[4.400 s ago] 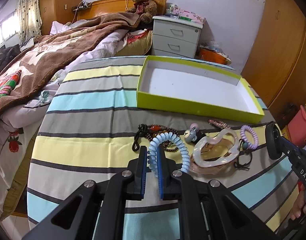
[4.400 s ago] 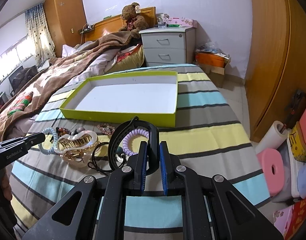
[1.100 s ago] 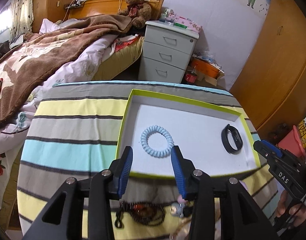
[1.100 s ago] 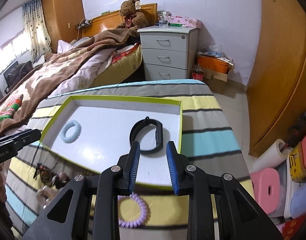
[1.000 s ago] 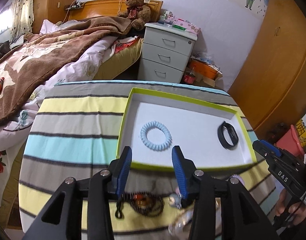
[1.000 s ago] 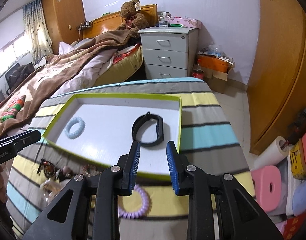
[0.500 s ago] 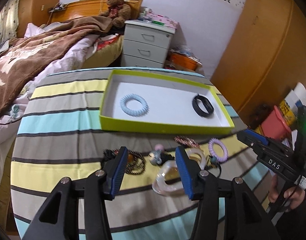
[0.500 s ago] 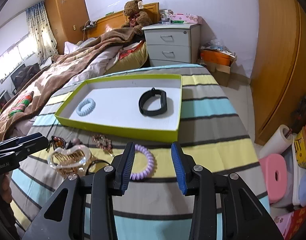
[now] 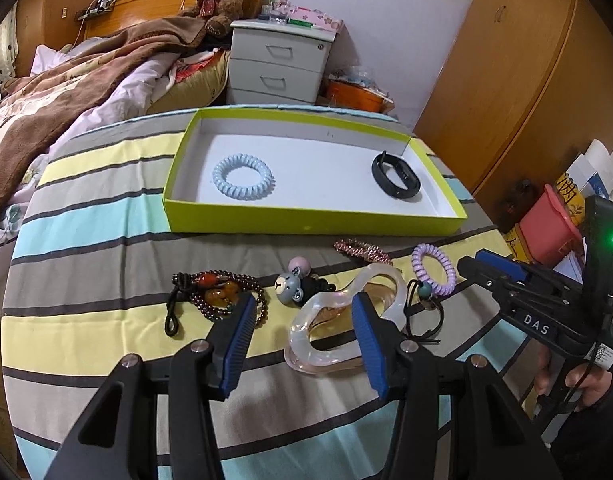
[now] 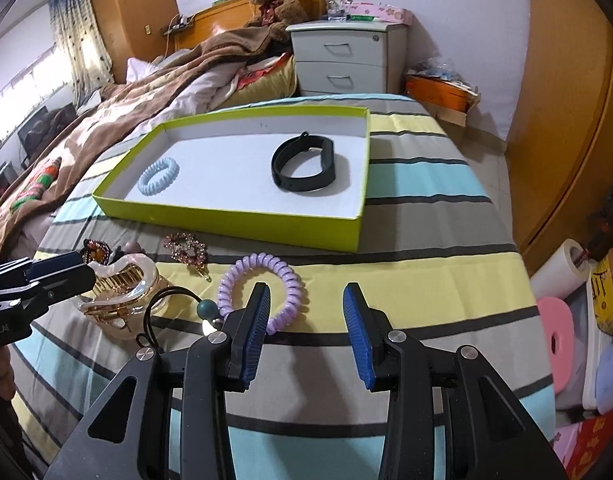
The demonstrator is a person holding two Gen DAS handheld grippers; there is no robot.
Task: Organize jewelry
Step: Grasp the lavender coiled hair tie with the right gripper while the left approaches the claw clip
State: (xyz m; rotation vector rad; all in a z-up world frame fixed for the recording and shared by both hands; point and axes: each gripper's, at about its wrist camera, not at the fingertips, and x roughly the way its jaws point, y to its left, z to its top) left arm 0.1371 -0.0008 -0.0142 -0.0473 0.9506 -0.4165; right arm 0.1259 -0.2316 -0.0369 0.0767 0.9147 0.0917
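A lime-green box (image 9: pixel 306 222) (image 10: pixel 242 222) holds a light blue coil hair tie (image 9: pixel 243 176) (image 10: pixel 159 176) and a black wristband (image 9: pixel 395 174) (image 10: pixel 304 168). In front of it lie a brown bead bracelet (image 9: pixel 222 294), a bear charm (image 9: pixel 290 284), a clear hair claw (image 9: pixel 338 320) (image 10: pixel 122 292), a pink rhinestone clip (image 9: pixel 362 251) (image 10: pixel 186 250), a purple coil tie (image 9: pixel 433 274) (image 10: pixel 262 292) and a black cord with a bead (image 10: pixel 206 307). My left gripper (image 9: pixel 302 312) is open, above the claw. My right gripper (image 10: pixel 306 300) is open, just right of the purple tie.
The striped cloth (image 10: pixel 426 240) covers the table; its right edge drops to the floor with boxes and a paper roll (image 10: pixel 558 264). A bed (image 9: pixel 66 80) lies at left, a nightstand (image 9: pixel 280 64) behind the box.
Both grippers have pulled back from the box toward the loose jewelry and lowered; their jaws have opened wider. The blue tie and wristband stay in the box.
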